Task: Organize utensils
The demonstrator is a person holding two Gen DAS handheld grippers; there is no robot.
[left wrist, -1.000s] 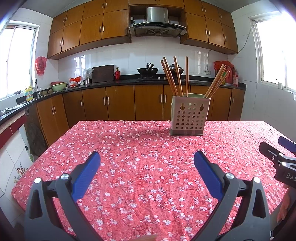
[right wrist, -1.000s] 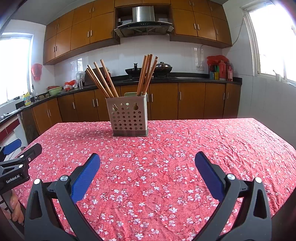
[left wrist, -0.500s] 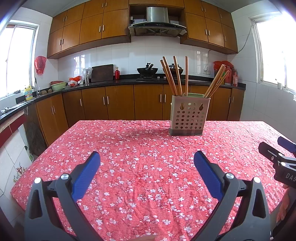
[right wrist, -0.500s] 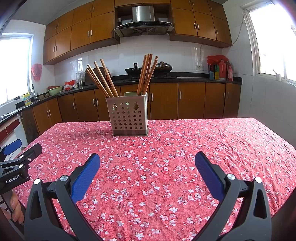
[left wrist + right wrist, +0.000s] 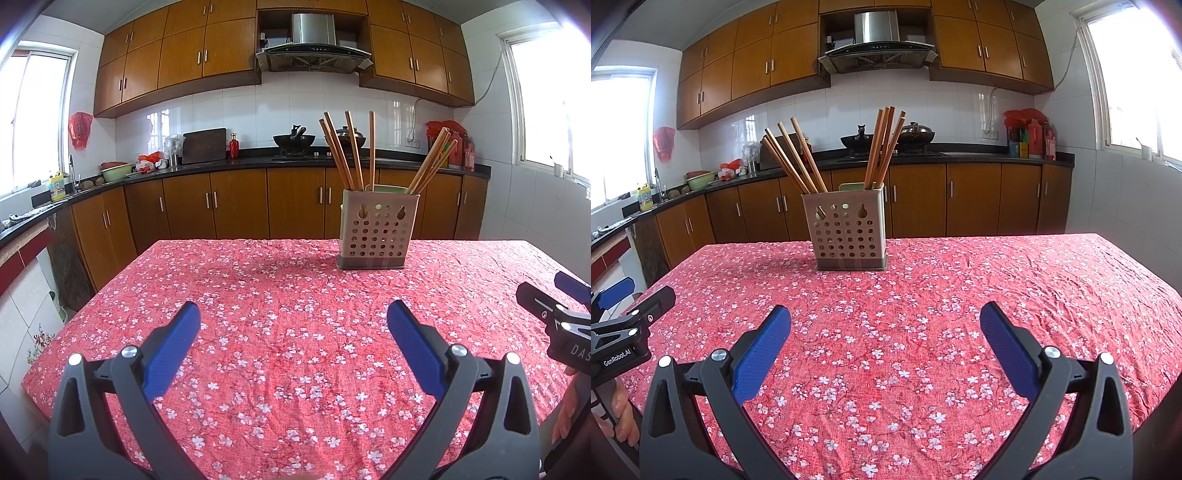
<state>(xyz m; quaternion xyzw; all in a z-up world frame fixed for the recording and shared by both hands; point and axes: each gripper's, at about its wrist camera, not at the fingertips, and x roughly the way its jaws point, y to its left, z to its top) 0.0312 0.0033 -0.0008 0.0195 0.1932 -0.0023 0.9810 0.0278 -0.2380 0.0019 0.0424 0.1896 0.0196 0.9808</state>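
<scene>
In the left wrist view, the left gripper is hovering over the bench with its jaws spread wide and holding nothing, while the utensil holder is standing upright toward the far edge, chopsticks leaning out of it. In the right wrist view, the right gripper is likewise hanging with jaws apart and empty, the utensil holder standing well ahead.

White lettering "GenRobot.AI" reads on the black body of the left gripper at the right wrist view's left edge, and just "DAS", cut off by the frame, on the right gripper opposite.
</scene>
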